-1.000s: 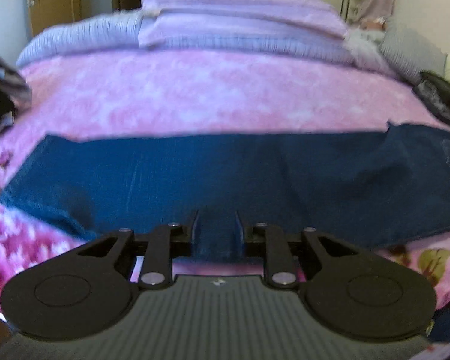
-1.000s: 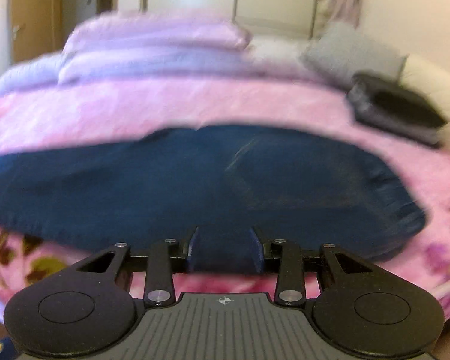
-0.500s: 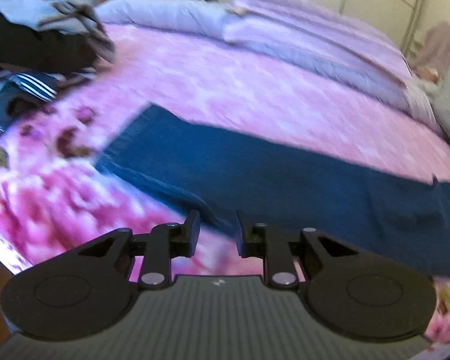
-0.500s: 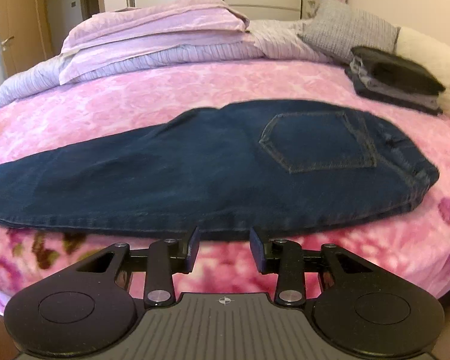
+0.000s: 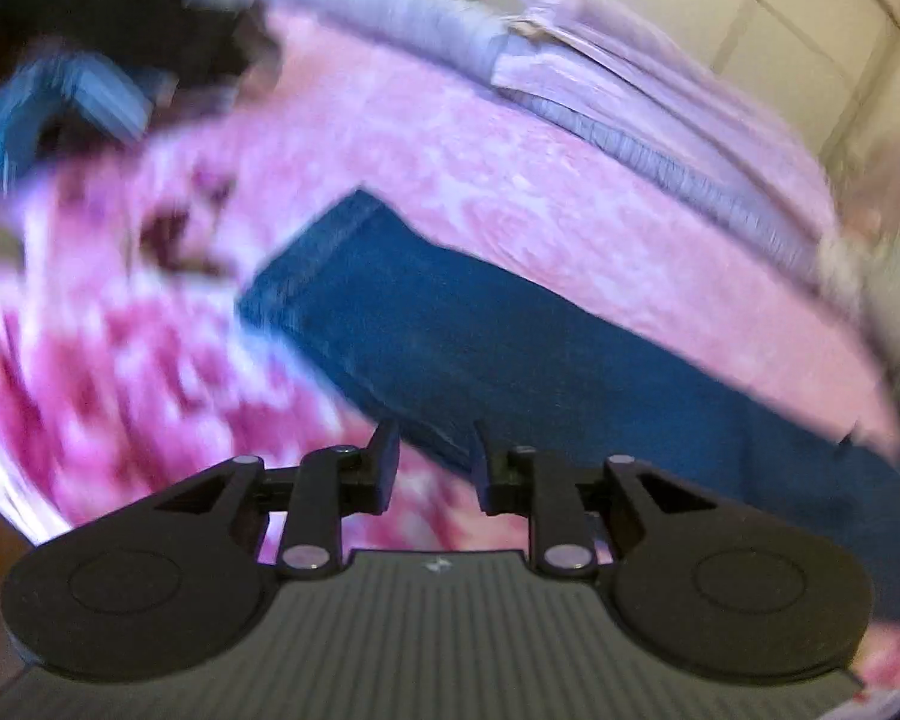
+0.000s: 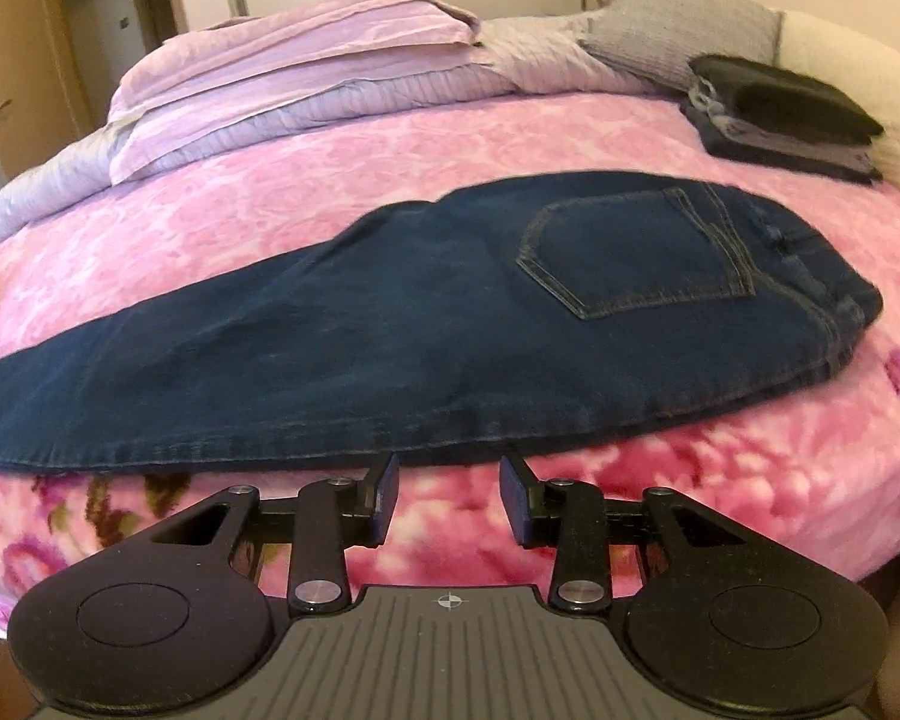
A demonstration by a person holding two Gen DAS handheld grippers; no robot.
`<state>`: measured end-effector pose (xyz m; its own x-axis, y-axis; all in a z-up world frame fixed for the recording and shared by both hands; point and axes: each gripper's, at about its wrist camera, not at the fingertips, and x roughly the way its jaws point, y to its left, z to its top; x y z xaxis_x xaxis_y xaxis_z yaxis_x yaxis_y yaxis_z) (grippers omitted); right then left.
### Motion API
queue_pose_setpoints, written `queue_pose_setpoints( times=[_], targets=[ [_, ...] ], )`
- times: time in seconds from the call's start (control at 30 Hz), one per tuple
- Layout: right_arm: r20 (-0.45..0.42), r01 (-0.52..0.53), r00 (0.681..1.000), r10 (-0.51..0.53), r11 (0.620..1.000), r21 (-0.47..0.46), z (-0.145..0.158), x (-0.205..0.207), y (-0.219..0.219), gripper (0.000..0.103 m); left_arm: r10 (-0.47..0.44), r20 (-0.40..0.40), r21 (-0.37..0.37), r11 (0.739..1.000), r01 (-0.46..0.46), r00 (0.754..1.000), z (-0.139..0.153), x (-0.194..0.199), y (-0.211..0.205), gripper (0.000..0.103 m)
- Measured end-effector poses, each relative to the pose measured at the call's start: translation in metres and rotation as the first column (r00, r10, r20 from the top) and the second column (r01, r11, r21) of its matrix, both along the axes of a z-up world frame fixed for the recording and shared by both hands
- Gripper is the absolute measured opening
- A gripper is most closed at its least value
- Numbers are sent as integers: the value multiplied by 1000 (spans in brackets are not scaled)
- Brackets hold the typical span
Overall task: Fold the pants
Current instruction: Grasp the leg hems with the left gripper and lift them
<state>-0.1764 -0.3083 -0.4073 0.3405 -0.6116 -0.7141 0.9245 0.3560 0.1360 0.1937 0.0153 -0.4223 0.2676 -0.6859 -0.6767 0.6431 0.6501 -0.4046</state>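
Dark blue denim pants (image 6: pixel 390 324) lie flat on a pink flowered blanket (image 6: pixel 342 180), folded lengthwise, stretching from the left edge of the right wrist view to the right of centre, where the back pocket (image 6: pixel 636 252) and waistband sit. The right gripper (image 6: pixel 448 495) is at the lower centre of that view, just short of the pants' near edge, its jaws apart with only blanket between them. In the blurred left wrist view the hem end of the pants (image 5: pixel 450 330) runs from the centre down to the lower right, and the left gripper (image 5: pixel 433 465) has its jaws apart at the near edge of the leg, clamped on nothing. Folded lilac bedding (image 6: pixel 294 78) fills the upper left, and a stack of folded dark clothes (image 6: pixel 786 114) sits upper right.
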Motion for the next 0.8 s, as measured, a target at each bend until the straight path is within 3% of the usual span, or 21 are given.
queue_pose_setpoints(
  times=[0.1,0.2,0.33,0.5,0.63,0.73,0.8],
  targets=[
    [16,21,1000,-21,1000,18,-1,-4,-3,34,112,-238,-106,984,-141,965,-22,16,16,23],
    [15,32,999,-32,999,18,-1,-6,-5,34,175,-351,-168,955,-246,920,-33,25,21,23],
    [21,38,999,-38,999,23,-2,-7,-8,34,208,-375,-197,934,-297,903,-38,27,14,23],
    [16,37,999,-38,999,36,-6,-6,-13,34,272,-438,-257,875,-410,857,-48,26,12,23],
    [19,41,999,-42,999,34,-5,-9,-18,34,294,-399,-274,865,-419,868,-46,20,10,23],
    [26,54,998,-54,998,34,-3,-14,-23,34,312,-397,-276,856,-437,863,-45,20,14,23],
    [33,60,998,-61,998,33,-1,-18,-25,34,354,-354,-270,848,-457,866,-44,26,20,23]
  ],
)
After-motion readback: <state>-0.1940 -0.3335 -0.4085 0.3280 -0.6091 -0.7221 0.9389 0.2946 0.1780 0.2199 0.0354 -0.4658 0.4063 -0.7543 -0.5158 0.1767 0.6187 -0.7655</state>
